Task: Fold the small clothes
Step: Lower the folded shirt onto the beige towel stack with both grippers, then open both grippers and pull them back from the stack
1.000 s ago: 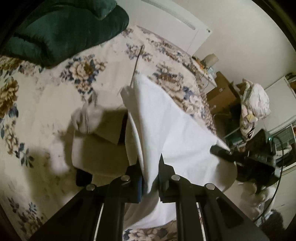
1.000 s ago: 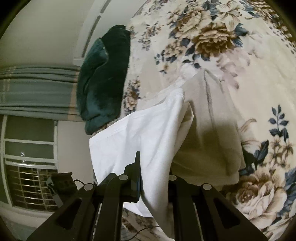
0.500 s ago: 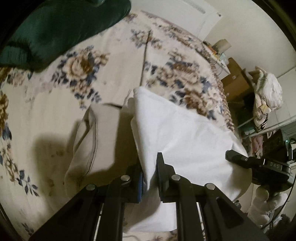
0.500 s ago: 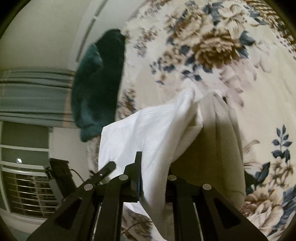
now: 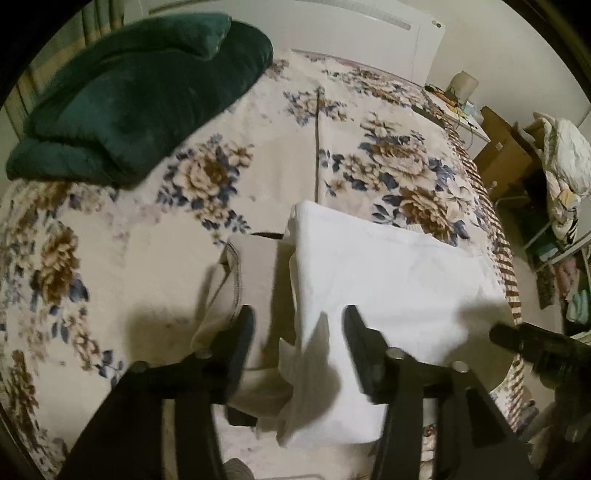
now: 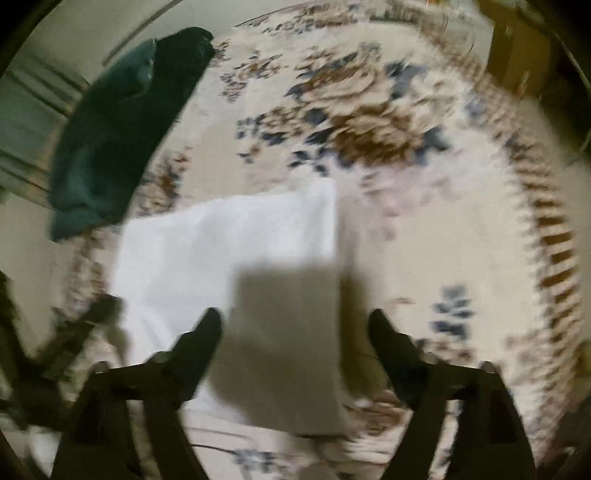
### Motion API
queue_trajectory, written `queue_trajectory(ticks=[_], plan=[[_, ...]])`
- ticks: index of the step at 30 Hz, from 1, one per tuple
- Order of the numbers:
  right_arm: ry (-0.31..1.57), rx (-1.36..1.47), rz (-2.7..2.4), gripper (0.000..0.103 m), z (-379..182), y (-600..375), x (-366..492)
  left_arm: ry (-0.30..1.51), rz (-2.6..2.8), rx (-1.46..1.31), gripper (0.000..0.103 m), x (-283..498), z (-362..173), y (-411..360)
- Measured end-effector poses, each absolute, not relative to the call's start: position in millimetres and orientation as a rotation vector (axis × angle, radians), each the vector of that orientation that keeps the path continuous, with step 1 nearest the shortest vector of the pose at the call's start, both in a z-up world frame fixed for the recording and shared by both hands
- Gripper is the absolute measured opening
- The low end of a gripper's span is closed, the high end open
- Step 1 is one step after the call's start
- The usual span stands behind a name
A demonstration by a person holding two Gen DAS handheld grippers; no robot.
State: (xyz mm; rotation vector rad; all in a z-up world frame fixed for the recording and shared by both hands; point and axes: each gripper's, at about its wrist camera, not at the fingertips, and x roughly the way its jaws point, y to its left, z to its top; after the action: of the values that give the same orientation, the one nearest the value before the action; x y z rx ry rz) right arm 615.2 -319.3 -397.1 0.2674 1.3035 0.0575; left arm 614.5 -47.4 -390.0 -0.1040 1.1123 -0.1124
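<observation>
A white garment (image 5: 373, 291) lies folded flat on the floral bedspread (image 5: 122, 236), over the right part of a beige garment (image 5: 251, 280). My left gripper (image 5: 299, 325) is open just above the white garment's near edge, holding nothing. In the blurred right wrist view the white garment (image 6: 229, 251) lies flat. My right gripper (image 6: 295, 328) is open above its near part, empty. The right gripper's tip also shows in the left wrist view (image 5: 524, 339), at the right.
A dark green folded blanket (image 5: 140, 92) lies at the far left of the bed and shows in the right wrist view (image 6: 122, 129). A white headboard (image 5: 369, 33) stands behind. Boxes and a pile of laundry (image 5: 565, 155) stand beyond the bed's right edge.
Both grippers have let go of the white garment and opened. The garment, held up before, now lies flat over the beige one. The right wrist view is blurred by motion.
</observation>
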Motion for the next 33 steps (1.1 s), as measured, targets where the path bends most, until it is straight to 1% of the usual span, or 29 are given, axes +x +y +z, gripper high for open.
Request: queue_trajectory(ticks=[1, 2, 4, 6, 9, 14, 23, 28, 33], plan=[[1.301, 0.227, 0.028, 0.103, -395, -317, 610, 1.113, -0.106, -0.089, 0.083, 612, -388, -50], [1.296, 0.18, -0.008, 0.103, -393, -315, 603, 1.115, -0.101, -0.077, 0.095, 609, -385, -52], [1.286, 0.102, -0.074, 0.103, -389, -311, 588, 1.11, -0.079, -0.054, 0.097, 600, -379, -56], [1.275, 0.047, -0.109, 0.103, -384, -307, 573, 1.1, -0.058, -0.031, 0.102, 590, -371, -59], [1.229, 0.005, -0.156, 0.103, -366, -303, 550, 1.074, -0.047, -0.018, 0.103, 572, -352, -61], [1.135, -0.004, -0.221, 0.103, -315, -303, 514, 1.035, -0.046, -0.012, 0.103, 542, -317, -64], [1.003, -0.01, -0.258, 0.103, -193, -289, 424, 0.946, -0.031, 0.011, 0.103, 458, -218, -74], [0.938, -0.02, -0.255, 0.103, -123, -278, 359, 0.902, -0.047, 0.013, 0.103, 404, -161, -76], [0.864, -0.03, -0.248, 0.103, -60, -268, 298, 0.855, -0.044, 0.023, 0.103, 358, -119, -72]])
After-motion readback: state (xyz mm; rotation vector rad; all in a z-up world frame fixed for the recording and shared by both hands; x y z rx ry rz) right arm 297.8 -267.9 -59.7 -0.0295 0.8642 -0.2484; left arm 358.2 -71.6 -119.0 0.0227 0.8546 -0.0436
